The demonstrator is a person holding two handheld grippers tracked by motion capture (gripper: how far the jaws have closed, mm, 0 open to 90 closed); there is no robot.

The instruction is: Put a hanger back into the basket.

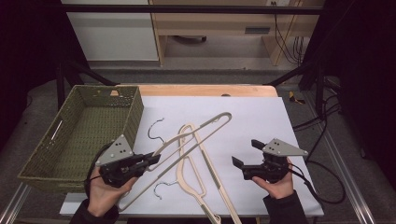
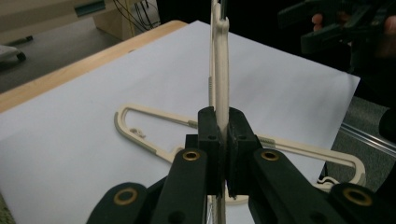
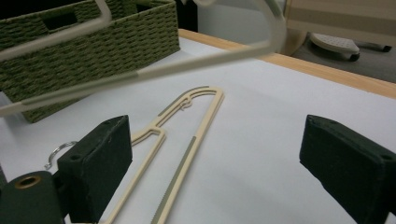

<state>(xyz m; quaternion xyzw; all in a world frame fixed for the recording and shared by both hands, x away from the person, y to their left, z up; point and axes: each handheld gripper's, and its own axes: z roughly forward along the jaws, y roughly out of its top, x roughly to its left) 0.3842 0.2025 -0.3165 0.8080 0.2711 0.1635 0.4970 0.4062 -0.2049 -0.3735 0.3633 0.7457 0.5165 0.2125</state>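
Observation:
Two cream plastic hangers are on the white sheet [image 1: 252, 116]. One hanger [image 1: 227, 115] is tilted up off the sheet, and my left gripper [image 1: 153, 159] is shut on its edge near the hook end. In the left gripper view the pads clamp this held hanger [image 2: 219, 56] edge-on. The second hanger [image 1: 188, 128] lies flat on the sheet, crossing under the first. My right gripper [image 1: 243, 153] hovers to the right of both, jaws wide open with nothing between them. In the right gripper view the flat hanger [image 3: 187, 121] lies ahead and the raised hanger [image 3: 140, 72] crosses above, blurred.
An olive woven basket [image 1: 84, 126] stands at the sheet's left edge, close behind my left hand. The wooden table edge [image 1: 205, 89] runs along the far side. Cables [image 1: 322, 116] trail over the floor at the right. Bare sheet lies to the right of the hangers.

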